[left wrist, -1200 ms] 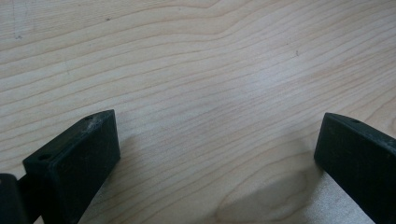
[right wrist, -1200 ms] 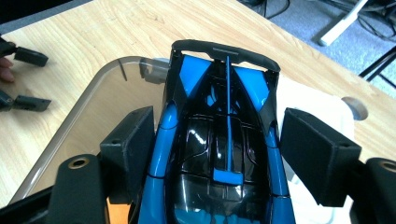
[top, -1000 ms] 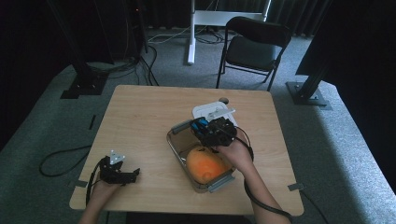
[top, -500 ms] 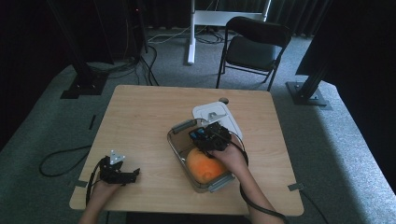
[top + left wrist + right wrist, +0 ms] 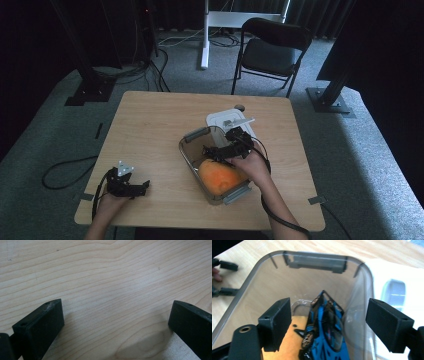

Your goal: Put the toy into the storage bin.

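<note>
Blue toy car [image 5: 325, 332] lies inside clear container [image 5: 192, 140] right of counter [image 5: 150, 125] centre, beside an orange object [image 5: 220, 179], with white lid [image 5: 225, 119] at the container's 1 o'clock. Right tongs [image 5: 328, 322] over the container, jaws just opened wide, pads clear of the car between them. Left tongs [image 5: 115, 317] open, empty, at counter's 7 o'clock.
</note>
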A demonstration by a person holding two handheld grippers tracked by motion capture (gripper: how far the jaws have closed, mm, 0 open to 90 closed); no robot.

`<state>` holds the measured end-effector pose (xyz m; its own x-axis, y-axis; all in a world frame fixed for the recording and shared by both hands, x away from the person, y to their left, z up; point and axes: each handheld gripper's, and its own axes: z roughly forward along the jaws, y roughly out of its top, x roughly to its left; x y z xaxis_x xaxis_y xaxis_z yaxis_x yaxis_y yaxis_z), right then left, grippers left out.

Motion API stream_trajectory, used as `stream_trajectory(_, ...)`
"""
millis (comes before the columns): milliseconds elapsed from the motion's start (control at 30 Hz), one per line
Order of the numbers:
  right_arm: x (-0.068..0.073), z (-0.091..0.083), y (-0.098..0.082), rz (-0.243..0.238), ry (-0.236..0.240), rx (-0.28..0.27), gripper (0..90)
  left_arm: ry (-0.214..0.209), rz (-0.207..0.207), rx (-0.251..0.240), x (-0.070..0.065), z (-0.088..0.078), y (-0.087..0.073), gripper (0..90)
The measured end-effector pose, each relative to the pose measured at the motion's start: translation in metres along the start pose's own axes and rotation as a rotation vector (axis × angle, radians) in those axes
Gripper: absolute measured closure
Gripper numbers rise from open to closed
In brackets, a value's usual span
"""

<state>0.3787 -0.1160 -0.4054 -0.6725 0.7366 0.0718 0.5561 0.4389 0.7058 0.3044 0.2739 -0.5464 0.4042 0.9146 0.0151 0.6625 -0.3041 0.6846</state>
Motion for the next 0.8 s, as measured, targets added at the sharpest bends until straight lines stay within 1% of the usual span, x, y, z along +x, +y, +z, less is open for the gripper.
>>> stream_trajectory(33, -0.001, -0.001, 0.000, 0.003, 0.002, 0.004, 19.9, 0.000, 0.000, 0.000, 0.000, 0.000, 0.000, 0.5)
stream_trajectory(67, -0.003, -0.002, -0.001, 0.009, -0.008, -0.005, 19.9, 0.000, 0.000, 0.000, 0.000, 0.000, 0.000, 0.5)
stream_trajectory(100, -0.004, -0.004, -0.001, 0.016, -0.006, -0.008, 19.8, 0.000, 0.000, 0.000, 0.000, 0.000, 0.000, 0.5)
stream_trajectory(267, -0.011, -0.008, -0.004, 0.027, -0.020, -0.010, 19.3, 0.000, 0.000, 0.000, 0.000, 0.000, 0.000, 0.5)
stream_trajectory(300, -0.013, -0.008, -0.004, 0.028, -0.017, -0.008, 19.3, 0.000, 0.000, 0.000, 0.000, 0.000, 0.000, 0.5)
stream_trajectory(467, -0.020, -0.013, -0.008, 0.043, -0.029, -0.024, 19.3, 0.000, -0.001, -0.001, 0.000, 0.000, 0.000, 0.5)
stream_trajectory(533, -0.023, -0.014, -0.009, 0.054, -0.043, -0.024, 17.8, 0.001, -0.001, -0.001, 0.000, 0.000, 0.000, 0.5)
stream_trajectory(600, -0.027, -0.015, -0.011, 0.061, -0.040, -0.023, 13.8, 0.000, 0.000, 0.000, 0.000, 0.000, 0.000, 0.5)
stream_trajectory(633, -0.028, -0.016, -0.012, 0.066, -0.049, -0.028, 13.8, 0.000, 0.001, 0.001, 0.000, 0.000, 0.000, 0.5)
stream_trajectory(700, -0.032, -0.018, -0.015, 0.078, -0.052, -0.038, 12.7, 0.000, 0.001, 0.001, 0.000, 0.000, 0.000, 0.5)
stream_trajectory(800, -0.038, -0.021, -0.019, 0.098, -0.082, -0.047, 12.5, 0.000, 0.001, 0.001, 0.000, 0.000, 0.000, 0.5)
